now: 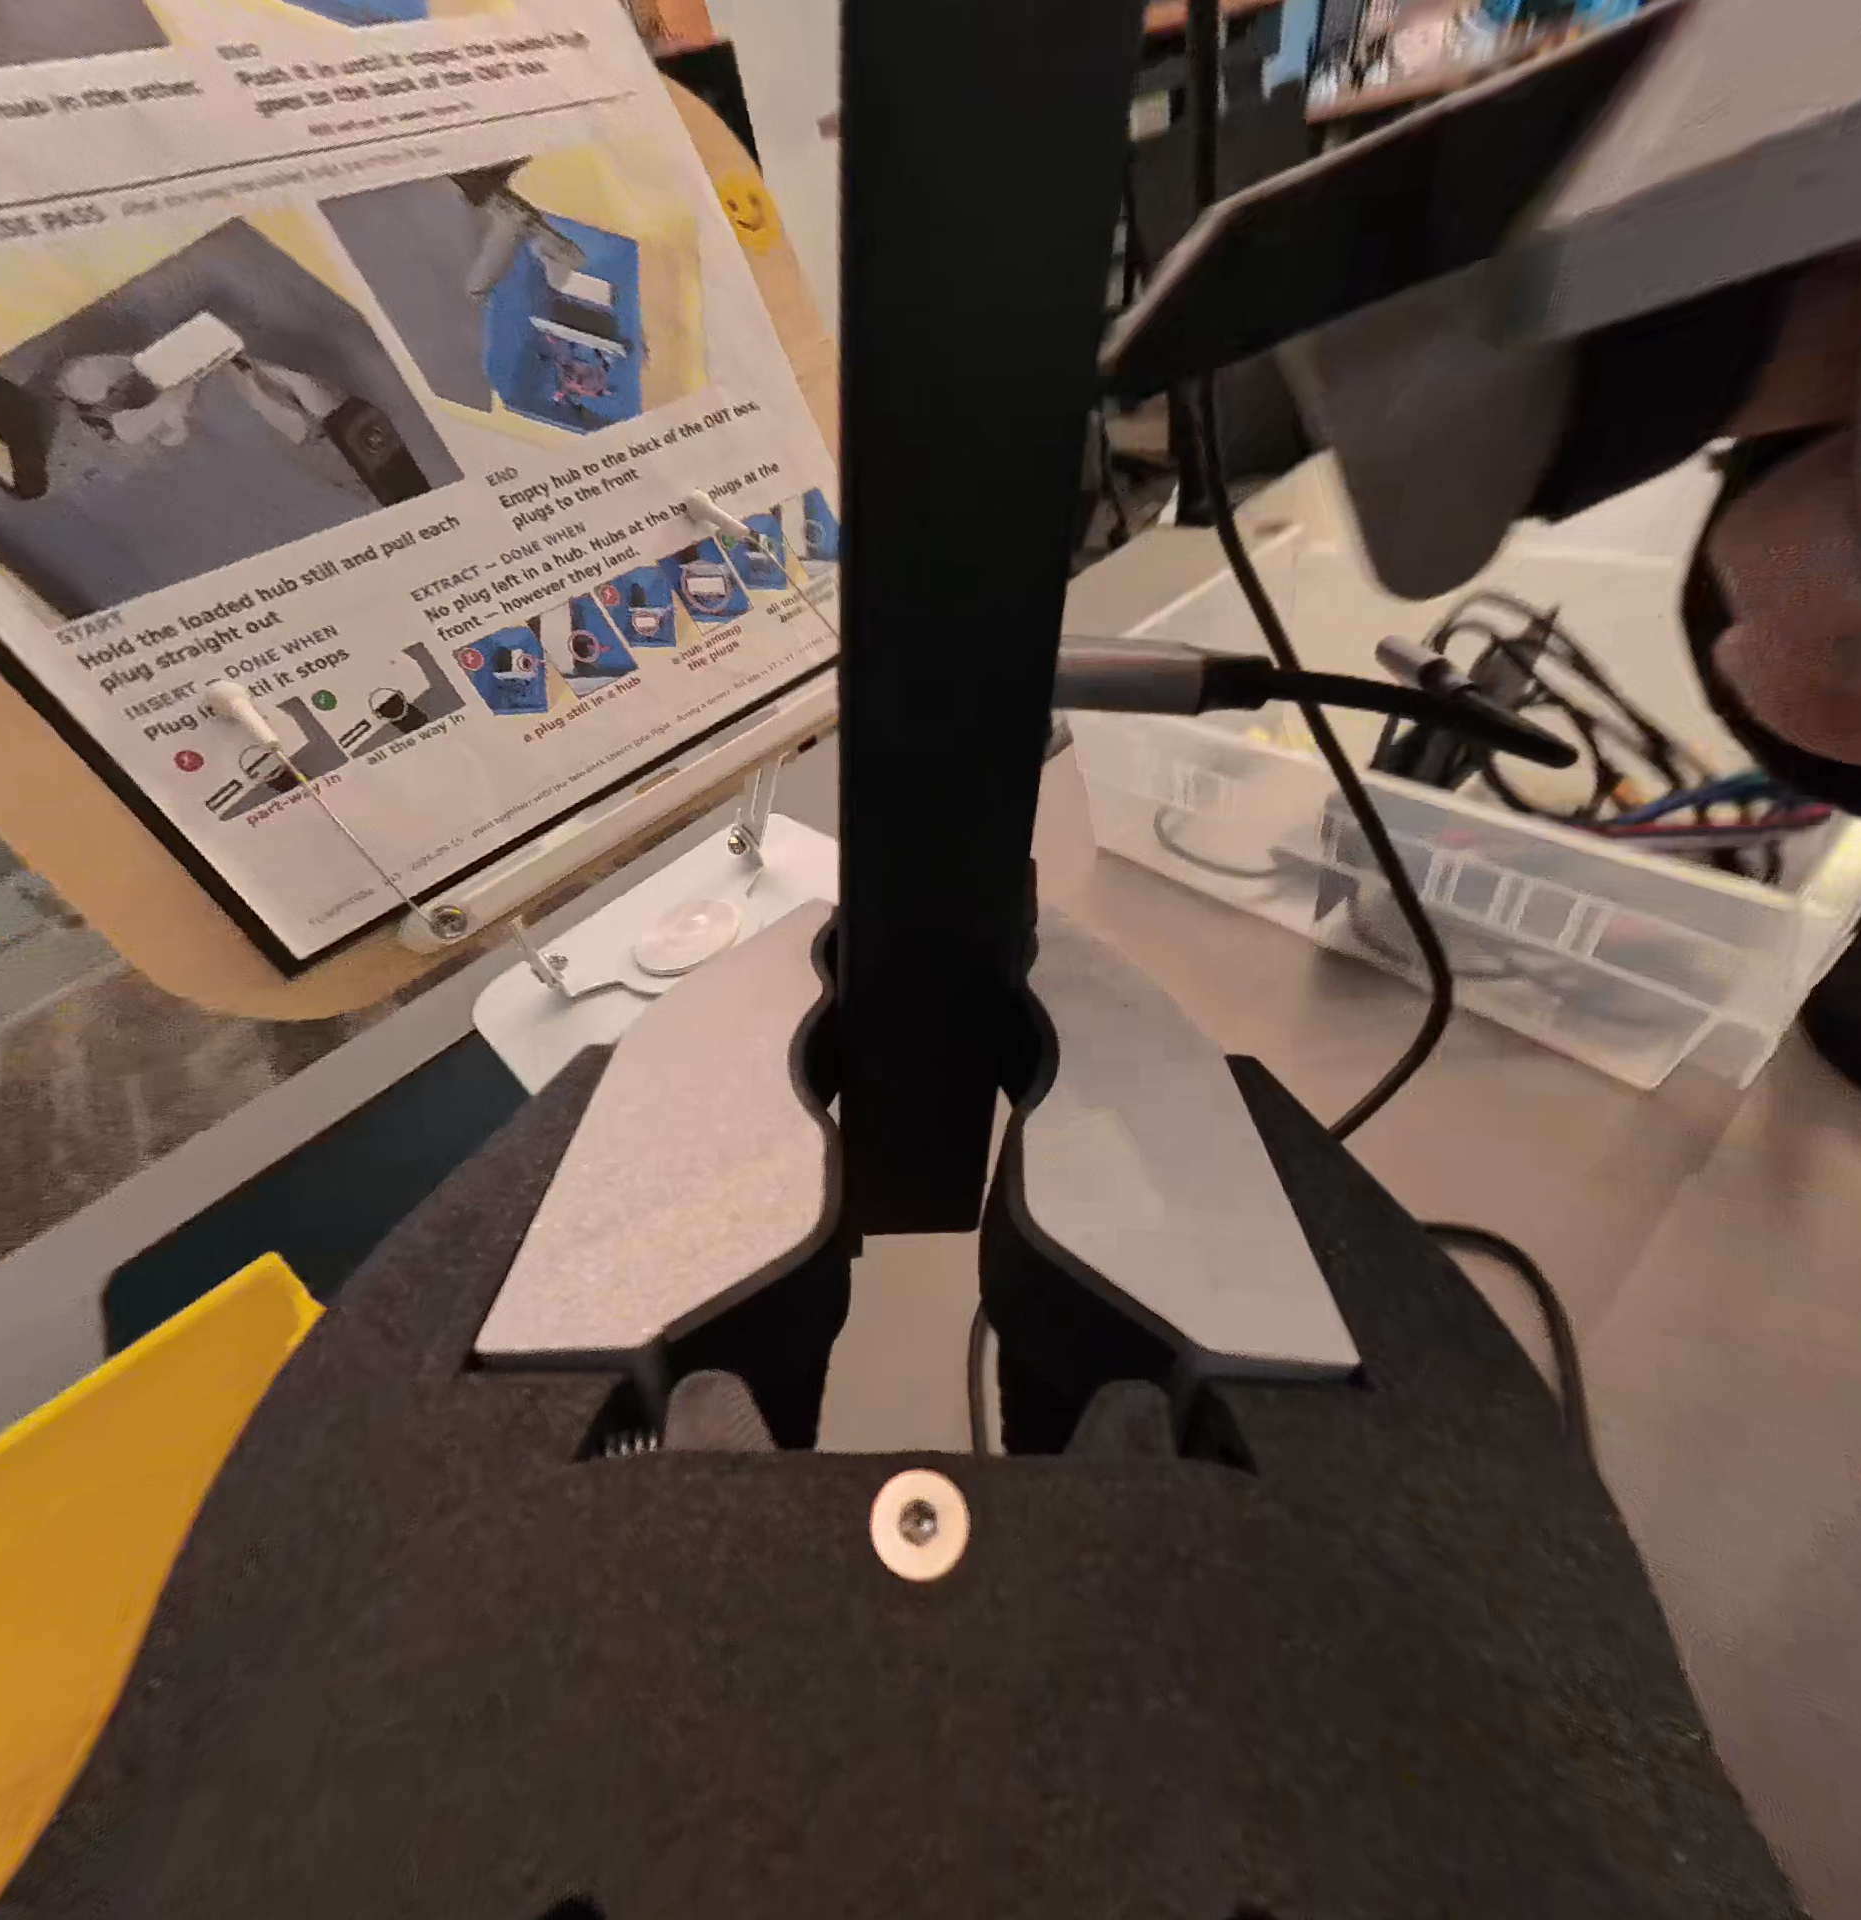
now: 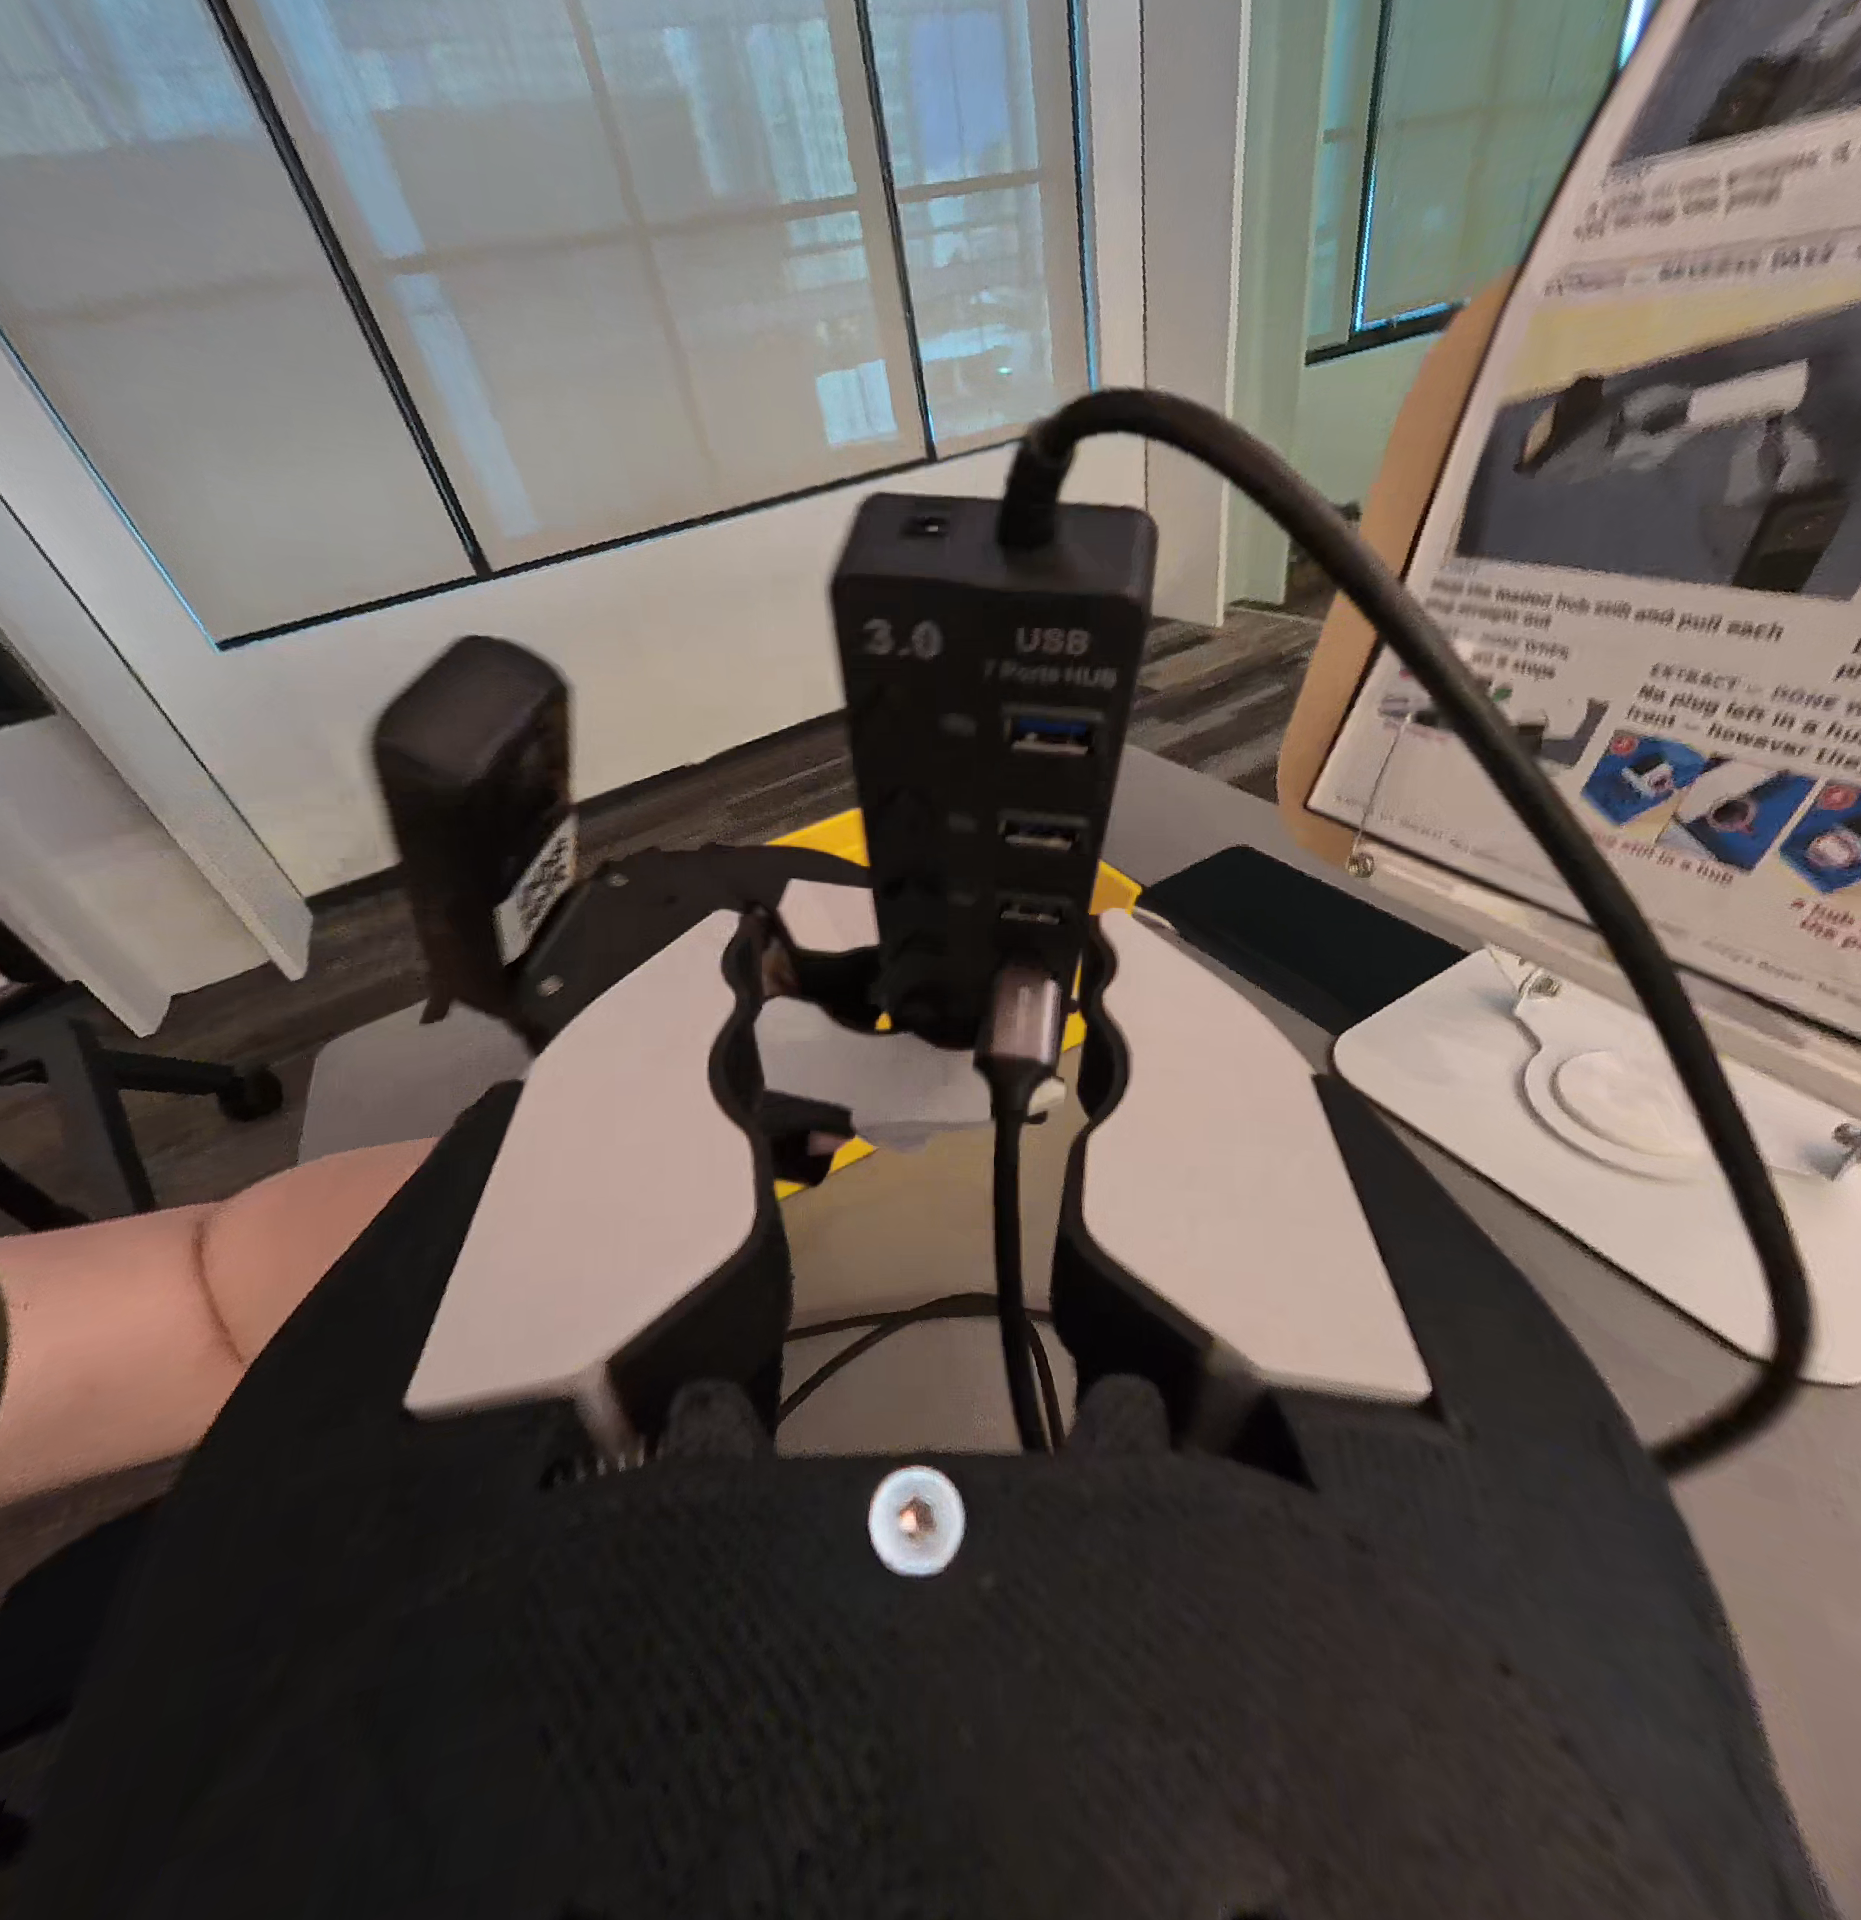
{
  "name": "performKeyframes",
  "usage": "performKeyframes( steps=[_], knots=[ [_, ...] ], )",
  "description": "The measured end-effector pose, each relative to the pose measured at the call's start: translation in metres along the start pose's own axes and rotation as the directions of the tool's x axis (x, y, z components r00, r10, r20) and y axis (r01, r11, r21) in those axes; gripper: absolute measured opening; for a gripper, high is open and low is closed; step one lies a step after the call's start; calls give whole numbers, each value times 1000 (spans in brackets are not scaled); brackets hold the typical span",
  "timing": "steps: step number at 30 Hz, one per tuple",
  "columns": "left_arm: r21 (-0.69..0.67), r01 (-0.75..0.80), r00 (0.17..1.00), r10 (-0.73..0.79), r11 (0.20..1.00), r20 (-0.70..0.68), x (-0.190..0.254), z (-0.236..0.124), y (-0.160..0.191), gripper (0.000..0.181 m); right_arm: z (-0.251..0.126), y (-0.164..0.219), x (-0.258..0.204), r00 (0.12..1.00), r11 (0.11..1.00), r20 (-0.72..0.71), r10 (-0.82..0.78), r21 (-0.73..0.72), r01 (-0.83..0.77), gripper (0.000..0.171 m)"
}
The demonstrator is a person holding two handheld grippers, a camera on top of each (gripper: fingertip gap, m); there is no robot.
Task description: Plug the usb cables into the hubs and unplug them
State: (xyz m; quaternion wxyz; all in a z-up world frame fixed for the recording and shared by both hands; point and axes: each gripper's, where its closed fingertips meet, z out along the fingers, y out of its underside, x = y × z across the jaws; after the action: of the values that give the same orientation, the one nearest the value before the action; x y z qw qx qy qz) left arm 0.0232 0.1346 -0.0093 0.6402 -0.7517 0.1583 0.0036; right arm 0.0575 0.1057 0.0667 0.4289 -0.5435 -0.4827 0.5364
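A black multi-port USB hub (image 2: 993, 675) stands upright, its lower end clamped in my left gripper (image 1: 926, 987), which is shut on it. In the left wrist view the hub (image 1: 967, 520) shows edge-on as a tall black bar. A grey USB plug (image 2: 1025, 1023) sits in a lower port of the hub, and its thin black cable runs back between my right fingers. My right gripper (image 2: 915, 956) is open, its fingers either side of the plug without clamping it. The plug (image 1: 1134, 675) also shows in the left wrist view, with the right gripper (image 1: 1425, 488) just beyond it. The hub's thick black lead (image 2: 1528, 790) loops off to the right.
An instruction sheet on a stand (image 1: 386, 468) rises at the back, on a white base (image 2: 1591, 1132). A clear bin of cables (image 1: 1528, 904) sits to the right. A yellow bin (image 1: 105, 1507) lies under the left gripper. A person's hand (image 2: 126, 1330) holds the left gripper.
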Motion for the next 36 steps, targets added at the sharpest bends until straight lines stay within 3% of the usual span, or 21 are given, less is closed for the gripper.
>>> performKeyframes(
  steps=[3,7,18,31,36],
  knots=[
    [54,88,996,-87,995,-12,-10,-7,-7,25,-26,-32,-17,996,989,-21,-92,113,94,59],
    [107,120,993,-121,987,5,-17,-13,-15,25,-65,-74,-22,955,899,-198,-220,339,277,47],
    [162,83,995,-91,983,46,-11,-15,-22,25,0,-12,1,953,954,-209,-218,161,253,46],
    [178,54,997,-62,983,42,-1,-12,-24,26,16,8,3,962,967,-172,-212,103,232,19],
    [168,62,996,-73,984,59,-6,-10,-22,26,19,10,6,963,970,-179,-201,98,221,19]
  ],
)
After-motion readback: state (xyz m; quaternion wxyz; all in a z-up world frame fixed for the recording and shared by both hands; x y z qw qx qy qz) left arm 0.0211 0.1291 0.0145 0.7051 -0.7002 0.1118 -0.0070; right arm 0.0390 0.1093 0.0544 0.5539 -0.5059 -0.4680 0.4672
